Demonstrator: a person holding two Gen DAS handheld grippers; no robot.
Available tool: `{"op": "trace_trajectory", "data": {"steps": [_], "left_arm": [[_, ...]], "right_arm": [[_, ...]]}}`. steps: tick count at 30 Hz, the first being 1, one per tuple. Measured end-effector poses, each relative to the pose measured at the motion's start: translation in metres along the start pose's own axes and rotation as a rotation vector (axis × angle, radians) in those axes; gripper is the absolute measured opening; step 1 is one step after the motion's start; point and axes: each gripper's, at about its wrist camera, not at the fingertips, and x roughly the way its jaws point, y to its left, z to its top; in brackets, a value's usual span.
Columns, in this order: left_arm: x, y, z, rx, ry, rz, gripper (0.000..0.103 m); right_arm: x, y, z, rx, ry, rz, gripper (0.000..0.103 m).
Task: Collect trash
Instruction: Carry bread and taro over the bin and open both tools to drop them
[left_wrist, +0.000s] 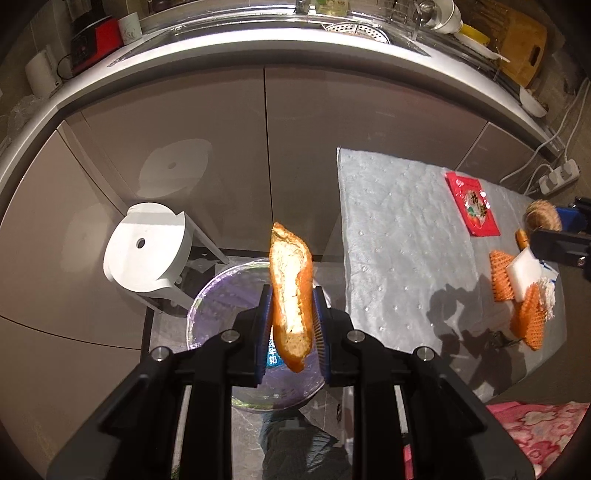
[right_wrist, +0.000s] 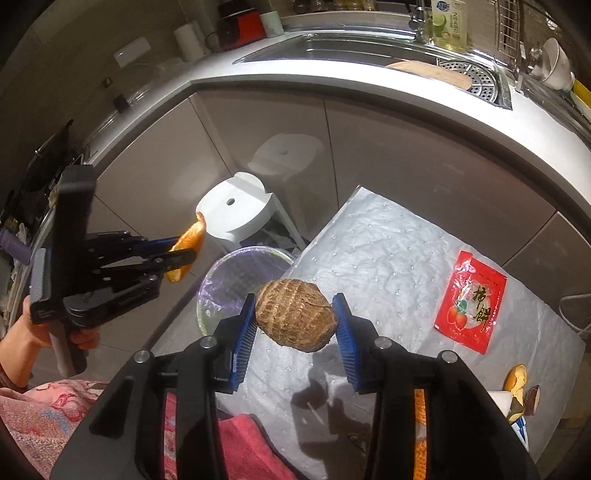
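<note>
A long piece of orange peel is squeezed between the blue pads of the left gripper. The peel is orange outside and pale and pithy inside, and it stands up past the fingertips. It is held over the bin, a round bin lined with a purple bag. A blue packet with white writing, too hidden to be read, is seen inside the bin.

A round, brown, hairy taro is clamped between the pads of the right gripper. It is held in the air above the left edge of the table, close to the bin's rim.

The table is covered with a white dotted sheet. Near its far right edge a red packet is laid flat. Fruit pictures and big Chinese letters are printed on it. At the right edge orange foam nets, a white block and more peel scraps are left lying.

A white stool is stood beside the bin. On the counter a green bottle with a lime picture is seen by the sink.
</note>
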Motion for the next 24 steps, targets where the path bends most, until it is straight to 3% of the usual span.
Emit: {"op": "trace_trajectory", "data": {"steps": [11, 14, 16, 18, 24], "left_arm": [[0.135, 0.035, -0.045, 0.09, 0.255, -0.007, 0.022], [0.155, 0.042, -0.053, 0.09, 0.302, -0.017, 0.033], [0.16, 0.042, -0.055, 0.103, 0.306, -0.006, 0.055], [0.159, 0.042, -0.055, 0.119, 0.29, 0.005, 0.067], [0.143, 0.047, -0.047, 0.11, 0.271, -0.003, 0.072]], "right_arm": [[0.003, 0.025, 0.009, -0.007, 0.057, -0.035, 0.041], [0.004, 0.027, 0.009, -0.003, 0.068, -0.045, 0.042], [0.005, 0.029, 0.009, 0.001, 0.076, -0.049, 0.042], [0.007, 0.03, 0.008, 0.002, 0.084, -0.049, 0.042], [0.015, 0.035, 0.008, -0.001, 0.097, -0.027, 0.042]]}}
